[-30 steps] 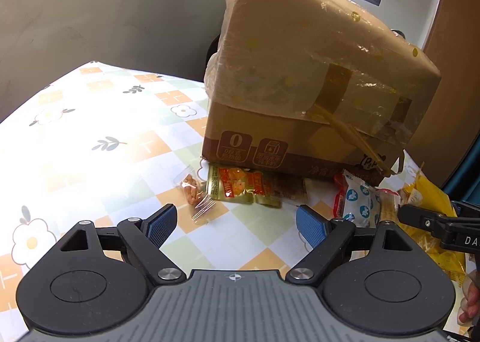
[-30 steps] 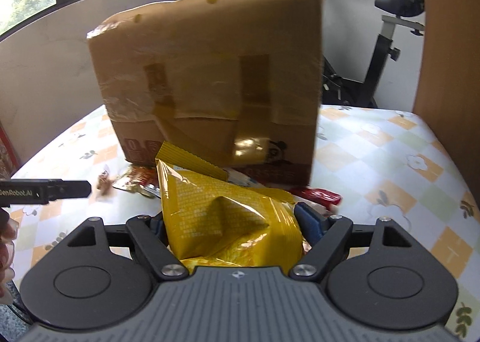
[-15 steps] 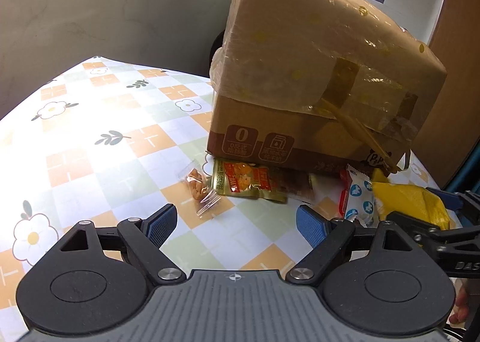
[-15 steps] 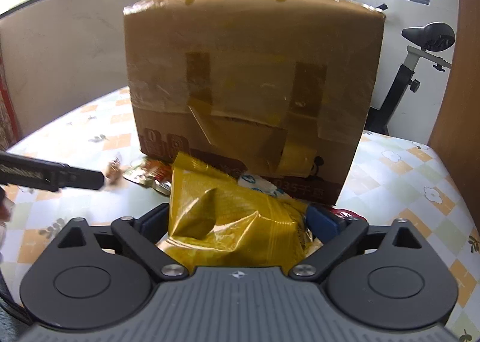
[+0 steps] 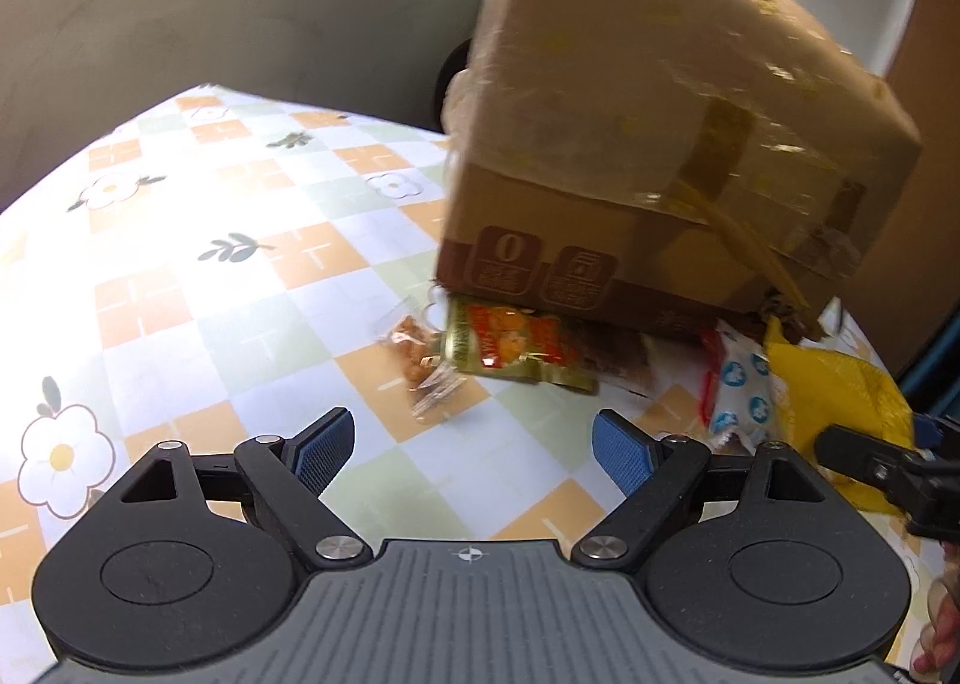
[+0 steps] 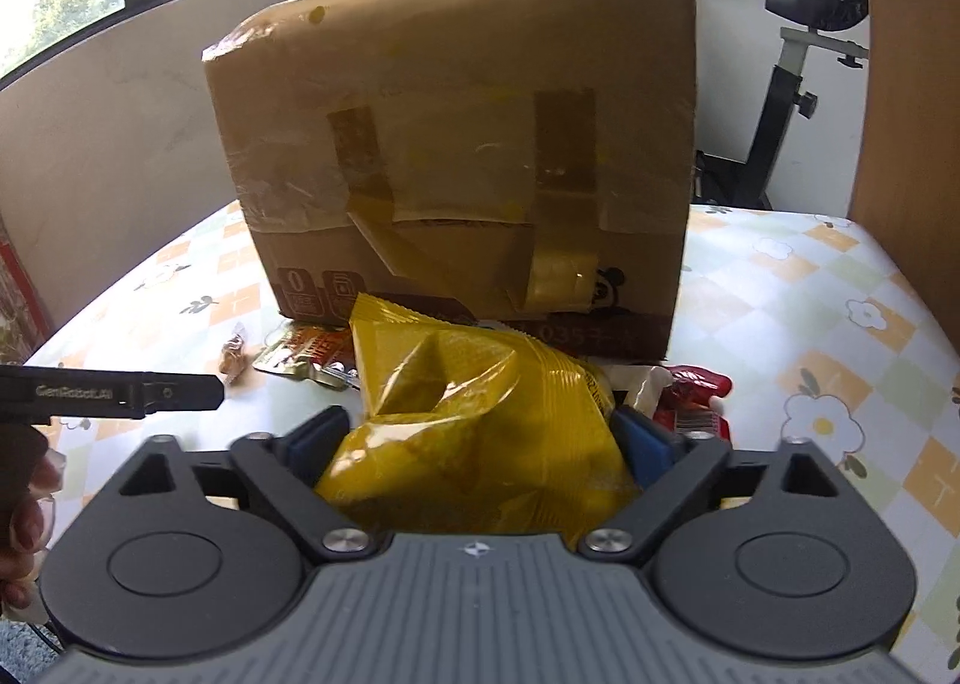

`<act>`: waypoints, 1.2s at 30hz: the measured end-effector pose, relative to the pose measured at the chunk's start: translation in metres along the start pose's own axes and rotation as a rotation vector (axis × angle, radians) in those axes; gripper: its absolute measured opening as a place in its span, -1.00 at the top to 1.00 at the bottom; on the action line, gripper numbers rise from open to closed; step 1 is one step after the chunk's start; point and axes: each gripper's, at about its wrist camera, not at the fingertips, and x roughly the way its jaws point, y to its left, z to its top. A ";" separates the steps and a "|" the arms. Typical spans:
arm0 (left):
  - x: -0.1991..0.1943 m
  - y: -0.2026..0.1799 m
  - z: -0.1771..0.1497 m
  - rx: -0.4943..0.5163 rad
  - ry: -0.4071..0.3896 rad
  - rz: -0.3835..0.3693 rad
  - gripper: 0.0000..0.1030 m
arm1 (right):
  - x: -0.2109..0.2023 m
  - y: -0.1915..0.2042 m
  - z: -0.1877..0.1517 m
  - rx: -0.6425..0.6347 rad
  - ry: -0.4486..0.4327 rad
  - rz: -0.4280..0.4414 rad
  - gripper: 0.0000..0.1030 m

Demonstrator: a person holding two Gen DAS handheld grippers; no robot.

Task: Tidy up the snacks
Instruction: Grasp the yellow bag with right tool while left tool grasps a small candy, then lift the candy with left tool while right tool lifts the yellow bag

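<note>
The right gripper (image 6: 480,438) is closing in around the big yellow snack bag (image 6: 474,414), whose crinkled body is filling the whole gap between the blue pads (image 6: 645,447). Those jaws have just been narrowing, yet they are standing wide, and I cannot tell whether the pads are really biting or only brushing the film.

Over on the other side, the left gripper (image 5: 473,444) is hovering with its fingers spread apart and nothing between them, above the checked tablecloth (image 5: 180,276). At its twelve o'clock, a clear pouch of nuts (image 5: 414,342) and a green-and-red sachet (image 5: 510,348) are lying against the foot of the taped cardboard box (image 5: 660,144). At two o'clock, a white packet with blue print (image 5: 735,384) is touching the yellow bag.

Here is the worry: that bag is puffy and slippery, so a loose hold is likely to let it slide out on the lift. A hard squeeze could crush whatever is inside. The red wrapper (image 6: 696,396) is sitting just beside the right pad at two o'clock, and it could be getting dragged along. The bag's top corner is also leaning against the box, which may snag.
</note>
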 end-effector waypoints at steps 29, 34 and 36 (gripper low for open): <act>0.029 0.013 0.006 0.054 -0.045 0.075 0.61 | -0.002 -0.003 -0.005 0.033 -0.049 0.025 -0.68; 0.009 0.012 0.007 0.053 -0.085 0.059 0.61 | -0.005 -0.004 -0.004 0.038 -0.052 0.042 -0.65; 0.004 0.010 0.007 0.055 -0.096 0.047 0.61 | -0.007 -0.003 -0.003 0.038 -0.060 0.050 -0.63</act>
